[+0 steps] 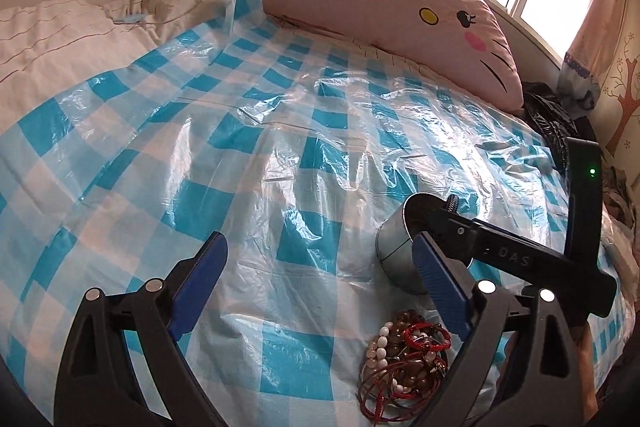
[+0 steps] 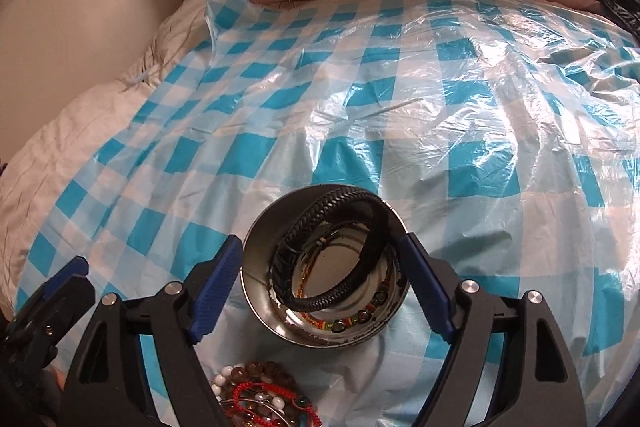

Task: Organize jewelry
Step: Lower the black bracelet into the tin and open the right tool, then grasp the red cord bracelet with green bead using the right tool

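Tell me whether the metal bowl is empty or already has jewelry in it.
Not empty. The metal bowl holds a black braided bracelet leaning inside and a multicolored beaded bracelet at the bottom.

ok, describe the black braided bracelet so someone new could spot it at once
On the bed's blue-checked plastic sheet sits a round metal tin, between the right gripper's open fingers. The black braided bracelet leans inside it, above a multicoloured bead string; the red-and-brown bead bracelets lie outside the tin.

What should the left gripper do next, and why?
Probably lower the left gripper, jaws open and empty, onto the bracelet pile for one piece. The metal bowl already holds a black braided bracelet; the pile lies outside it.
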